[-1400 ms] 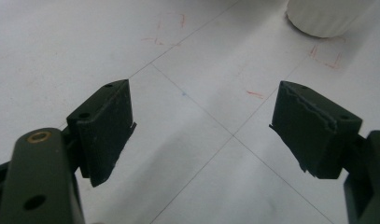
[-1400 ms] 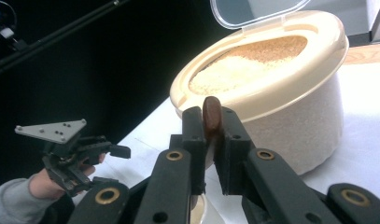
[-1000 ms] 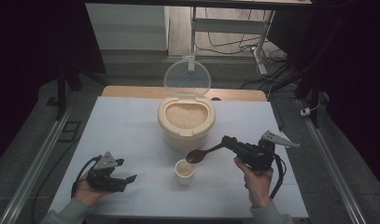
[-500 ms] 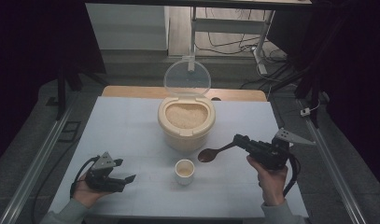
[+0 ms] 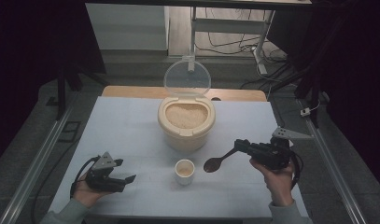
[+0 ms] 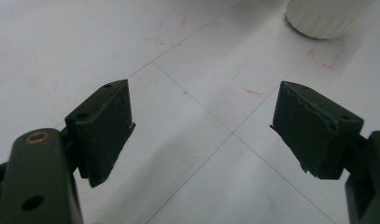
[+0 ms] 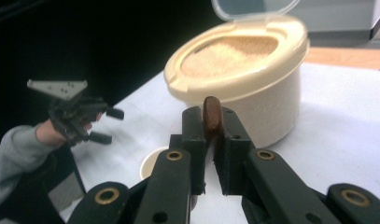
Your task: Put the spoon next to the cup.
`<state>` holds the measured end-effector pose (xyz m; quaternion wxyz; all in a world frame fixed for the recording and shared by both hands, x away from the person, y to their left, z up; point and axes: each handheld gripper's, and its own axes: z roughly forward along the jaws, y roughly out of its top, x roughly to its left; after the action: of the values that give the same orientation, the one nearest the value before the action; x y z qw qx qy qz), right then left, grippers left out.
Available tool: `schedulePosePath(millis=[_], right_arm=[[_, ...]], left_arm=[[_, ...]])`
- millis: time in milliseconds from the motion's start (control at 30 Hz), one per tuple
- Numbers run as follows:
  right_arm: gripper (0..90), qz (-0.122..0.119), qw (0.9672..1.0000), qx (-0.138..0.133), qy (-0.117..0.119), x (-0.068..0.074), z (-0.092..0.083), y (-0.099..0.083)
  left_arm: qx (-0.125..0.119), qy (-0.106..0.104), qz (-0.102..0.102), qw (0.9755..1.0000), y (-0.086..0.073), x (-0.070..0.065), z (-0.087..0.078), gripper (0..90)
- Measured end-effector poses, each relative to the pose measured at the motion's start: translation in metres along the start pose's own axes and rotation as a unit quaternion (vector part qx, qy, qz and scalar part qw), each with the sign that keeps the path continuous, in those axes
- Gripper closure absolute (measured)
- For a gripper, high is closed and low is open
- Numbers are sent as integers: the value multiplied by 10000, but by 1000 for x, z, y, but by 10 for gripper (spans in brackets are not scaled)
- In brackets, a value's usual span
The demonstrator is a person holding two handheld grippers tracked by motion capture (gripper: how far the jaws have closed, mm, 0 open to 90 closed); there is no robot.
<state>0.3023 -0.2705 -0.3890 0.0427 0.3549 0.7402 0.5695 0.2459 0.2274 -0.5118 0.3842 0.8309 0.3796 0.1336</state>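
A cream tub of rice (image 5: 185, 122) stands mid-table with its clear lid (image 5: 186, 78) tipped up. In front of it sits a small white cup (image 5: 184, 170). My right gripper (image 5: 238, 145) is shut on the handle of a brown spoon (image 5: 215, 163), whose bowl hangs just right of the cup. In the right gripper view the spoon handle (image 7: 212, 109) is pinched between the jaws of that gripper (image 7: 212, 122), with the tub (image 7: 253, 93) behind. My left gripper (image 5: 124, 179) rests open at the front left, nothing between its jaws (image 6: 201, 135).
The white table (image 5: 122, 126) has a wooden strip (image 5: 131, 91) along its far edge and metal rails at both sides. Red marks and thin lines on the tabletop (image 6: 178, 70) show in the left gripper view, with the cup's base (image 6: 323, 18) at top right.
My right gripper has carried the spoon rightward and slightly up, from over the cup to beside it. The left gripper has stayed where it was.
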Motion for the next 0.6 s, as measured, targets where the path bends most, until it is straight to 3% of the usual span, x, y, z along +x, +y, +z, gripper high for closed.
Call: schedulePosePath(millis=[233, 433, 600], right_arm=[[835, -61, 9976, 638, 262, 4, 16, -3], [835, -117, 9905, 1262, 524, 7, 30, -6], [835, -131, 9848, 1622, 600, 6, 45, -8]], left_arm=[[9, -10, 12, 10000, 0, 0, 0, 196], [22, -19, 12, 10000, 0, 0, 1, 196], [28, -20, 21, 10000, 0, 0, 1, 197]])
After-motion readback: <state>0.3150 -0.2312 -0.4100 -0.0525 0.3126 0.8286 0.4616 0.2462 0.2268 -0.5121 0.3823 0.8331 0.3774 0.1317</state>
